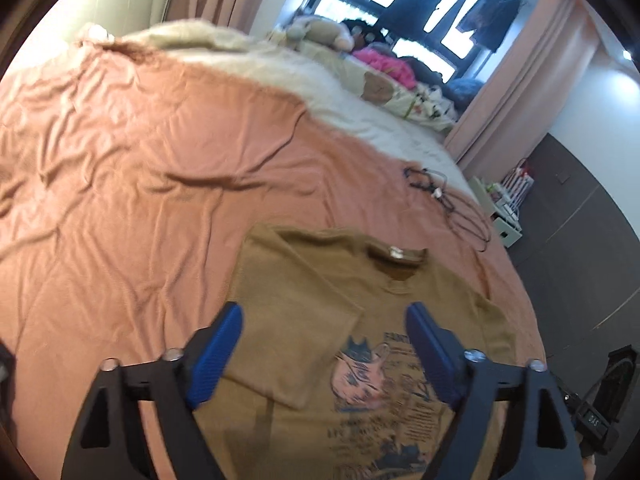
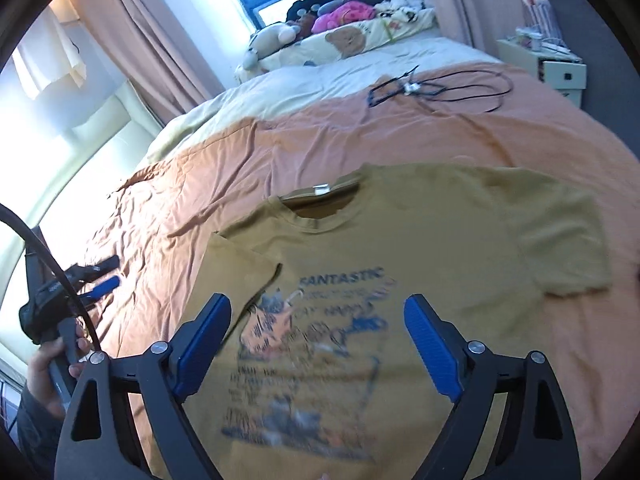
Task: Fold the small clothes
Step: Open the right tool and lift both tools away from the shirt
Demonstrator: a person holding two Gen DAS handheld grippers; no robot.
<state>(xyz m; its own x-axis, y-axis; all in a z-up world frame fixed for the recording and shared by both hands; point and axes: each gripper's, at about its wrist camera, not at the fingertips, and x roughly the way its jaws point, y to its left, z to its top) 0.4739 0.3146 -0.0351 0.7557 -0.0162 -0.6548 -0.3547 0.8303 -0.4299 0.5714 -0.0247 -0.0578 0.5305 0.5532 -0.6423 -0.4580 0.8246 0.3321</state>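
Note:
A mustard T-shirt (image 1: pixel 320 280) with a blue and pink print lies flat, chest up, on the pink bedsheet (image 1: pixel 120 200). Its left side is folded inward as a flap (image 1: pixel 296 328) over the chest. My left gripper (image 1: pixel 324 312) hangs above the shirt, open, with nothing between its blue pads (image 1: pixel 220 352). In the right wrist view the same T-shirt (image 2: pixel 440 232) shows its collar, its right sleeve spread out and the folded flap (image 2: pixel 236 276). My right gripper (image 2: pixel 318 304) is open over the print and holds nothing. A hand (image 2: pixel 48 368) holds the left gripper (image 2: pixel 104 274) at the left edge.
A black cable (image 2: pixel 440 84) lies coiled on the sheet beyond the collar. A cream blanket (image 1: pixel 320 80), stuffed toys (image 2: pixel 276 36) and pillows fill the far end of the bed. A white cabinet (image 2: pixel 560 72) stands beside the bed, with curtains and a window behind.

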